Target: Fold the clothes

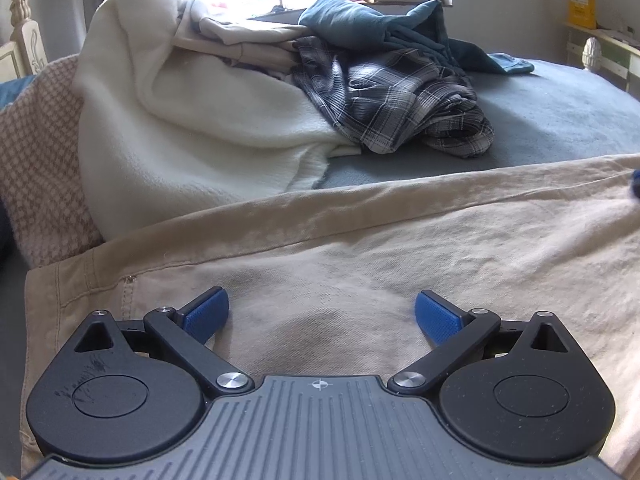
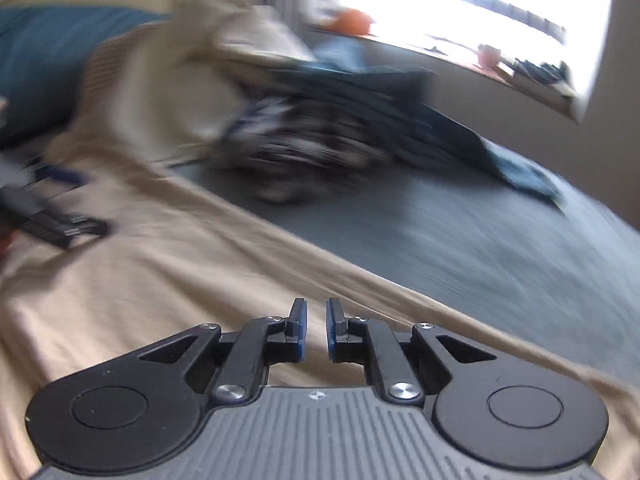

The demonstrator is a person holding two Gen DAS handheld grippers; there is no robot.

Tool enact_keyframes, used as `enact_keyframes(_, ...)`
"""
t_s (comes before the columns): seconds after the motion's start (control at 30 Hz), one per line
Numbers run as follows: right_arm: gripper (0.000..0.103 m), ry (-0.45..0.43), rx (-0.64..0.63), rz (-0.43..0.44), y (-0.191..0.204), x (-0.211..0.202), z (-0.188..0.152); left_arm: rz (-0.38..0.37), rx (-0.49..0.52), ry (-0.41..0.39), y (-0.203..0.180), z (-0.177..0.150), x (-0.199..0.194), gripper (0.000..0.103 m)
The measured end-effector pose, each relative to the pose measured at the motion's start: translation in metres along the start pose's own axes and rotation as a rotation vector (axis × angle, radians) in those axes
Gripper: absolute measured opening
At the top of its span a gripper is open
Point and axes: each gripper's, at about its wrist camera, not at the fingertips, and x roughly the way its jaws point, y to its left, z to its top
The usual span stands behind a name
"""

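Beige trousers (image 1: 360,248) lie spread flat across the near part of the bed, with a pocket seam at the left. My left gripper (image 1: 322,308) hovers low over them, open, its blue pads (image 1: 208,312) wide apart and nothing between them. In the right wrist view, which is motion-blurred, my right gripper (image 2: 316,320) is over the same trousers (image 2: 160,280) near their far edge. Its jaws stand almost together with a narrow slit and hold nothing. The left gripper (image 2: 60,216) shows there as a dark blur at the left.
Behind the trousers lies a heap of clothes: a plaid shirt (image 1: 396,100), a teal garment (image 1: 360,20) and a cream blanket (image 1: 180,120). The grey-blue bed cover (image 1: 560,120) stretches to the right. A patterned pillow (image 1: 40,160) sits at the left, below a bright window.
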Motion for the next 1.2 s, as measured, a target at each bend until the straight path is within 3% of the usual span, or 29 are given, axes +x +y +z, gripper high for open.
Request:
enact_keyframes(0.1, 0.01, -0.016, -0.127, 0.068, 0.046, 0.012, 0.007, 0.006, -0.008, -0.004, 0.0, -0.001, 0.0, 0.101)
enact_keyframes(0.2, 0.01, -0.015, -0.157, 0.107, 0.069, 0.02, 0.009, 0.007, -0.019, -0.004, 0.0, -0.001, 0.0, 0.101)
enact_keyframes(0.33, 0.01, 0.015, -0.121, 0.072, 0.056, 0.031, 0.006, 0.003, -0.023, -0.003, 0.001, -0.001, 0.0, 0.102)
enact_keyframes(0.43, 0.01, 0.044, 0.006, -0.04, 0.007, 0.034, -0.005, 0.003, -0.027, -0.001, 0.002, -0.001, 0.001, 0.102)
enact_keyframes(0.53, 0.01, 0.085, 0.199, -0.196, -0.069, 0.03, -0.03, 0.003, -0.032, 0.003, 0.002, 0.0, 0.001, 0.102)
enact_keyframes(0.67, 0.01, 0.125, 0.379, -0.448, -0.165, 0.009, -0.077, 0.003, -0.033, 0.006, 0.002, 0.001, 0.001, 0.102)
enact_keyframes(0.8, 0.011, 0.16, 0.567, -0.673, -0.227, -0.022, -0.119, 0.006, -0.029, 0.009, 0.002, 0.002, 0.002, 0.103)
enact_keyframes(0.9, 0.011, 0.093, 0.693, -0.629, -0.23, -0.049, -0.13, 0.011, -0.025, 0.013, 0.001, 0.004, 0.003, 0.103)
enact_keyframes(1.0, 0.012, 0.026, 0.682, -0.433, -0.201, -0.059, -0.12, 0.019, -0.022, 0.017, -0.001, 0.005, 0.005, 0.103)
enact_keyframes(1.07, 0.012, 0.055, 0.619, -0.346, -0.183, -0.055, -0.117, 0.024, -0.021, 0.02, -0.002, 0.006, 0.007, 0.103)
enact_keyframes(1.13, 0.012, 0.108, 0.568, -0.353, -0.175, -0.051, -0.124, 0.029, -0.018, 0.024, -0.002, 0.007, 0.007, 0.103)
enact_keyframes(1.2, 0.011, 0.117, 0.614, -0.442, -0.192, -0.063, -0.145, 0.031, -0.013, 0.024, -0.003, 0.007, 0.007, 0.103)
